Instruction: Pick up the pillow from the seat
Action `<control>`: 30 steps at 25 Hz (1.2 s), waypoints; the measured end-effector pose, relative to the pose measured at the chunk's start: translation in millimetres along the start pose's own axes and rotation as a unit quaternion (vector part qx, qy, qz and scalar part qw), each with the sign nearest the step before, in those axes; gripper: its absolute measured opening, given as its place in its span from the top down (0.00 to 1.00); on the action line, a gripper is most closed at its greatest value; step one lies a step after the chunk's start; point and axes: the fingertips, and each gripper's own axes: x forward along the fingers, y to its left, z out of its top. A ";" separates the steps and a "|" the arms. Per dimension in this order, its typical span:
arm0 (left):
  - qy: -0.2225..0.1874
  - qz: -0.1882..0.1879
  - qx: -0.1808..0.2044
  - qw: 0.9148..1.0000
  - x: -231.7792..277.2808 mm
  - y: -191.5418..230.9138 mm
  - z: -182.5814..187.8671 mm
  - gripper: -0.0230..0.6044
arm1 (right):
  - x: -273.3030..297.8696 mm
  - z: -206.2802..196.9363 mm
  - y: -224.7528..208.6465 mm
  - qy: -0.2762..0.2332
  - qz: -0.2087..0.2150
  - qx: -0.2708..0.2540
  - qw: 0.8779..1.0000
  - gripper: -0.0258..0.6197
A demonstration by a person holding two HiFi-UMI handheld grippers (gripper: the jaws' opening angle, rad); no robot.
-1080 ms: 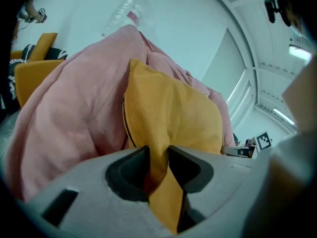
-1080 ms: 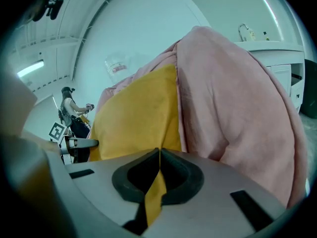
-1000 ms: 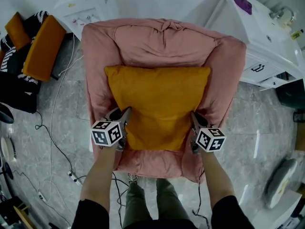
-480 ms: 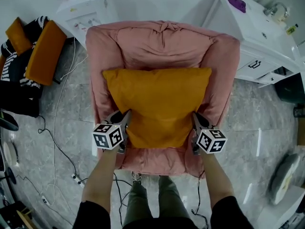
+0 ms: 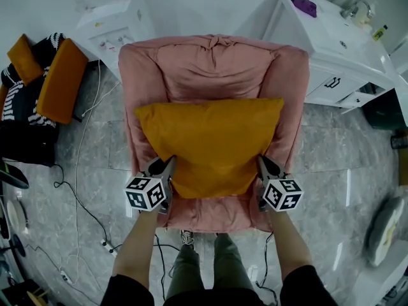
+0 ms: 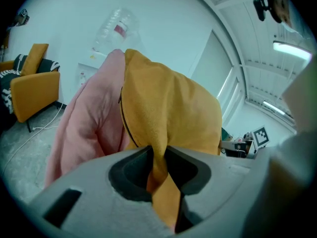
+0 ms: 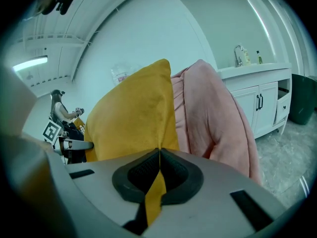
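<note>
The big pink seat (image 5: 217,62) carries the orange pillow (image 5: 210,142) near its front edge. The jaws of our left gripper (image 5: 167,166) have just been closing and pinch its left front corner. Our right gripper (image 5: 261,166) pinches the right one tight. We think the lift has begun. Next, we must raise both hands evenly.

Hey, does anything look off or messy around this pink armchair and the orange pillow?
Nothing spilled or damaged. The orange pillow looks intact and about level across the pink armchair. The chair's loose cover is bunched at the backrest top, and cables trail untidily over the floor at its left.
</note>
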 end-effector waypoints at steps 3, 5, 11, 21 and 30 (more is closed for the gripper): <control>-0.008 -0.007 0.006 1.000 -8.9 -7.5 3.6 0.82 | -12.5 2.9 5.2 -0.007 -0.005 -0.004 1.000 0.95; -0.013 -0.010 0.008 1.000 -14.9 -12.4 4.9 0.82 | -20.7 4.2 8.7 -0.011 -0.008 -0.006 1.000 0.95; -0.022 -0.025 0.022 0.999 -31.4 -28.4 12.0 0.84 | -46.5 7.7 17.4 -0.026 -0.022 -0.001 0.999 0.95; -0.038 -0.056 0.057 0.996 -65.6 -59.6 31.8 0.84 | -92.7 19.0 34.8 -0.046 -0.043 -0.003 0.998 0.95; -0.071 -0.086 0.089 0.990 -99.6 -87.7 66.5 0.83 | -140.4 43.1 61.0 -0.092 -0.054 -0.010 0.994 0.95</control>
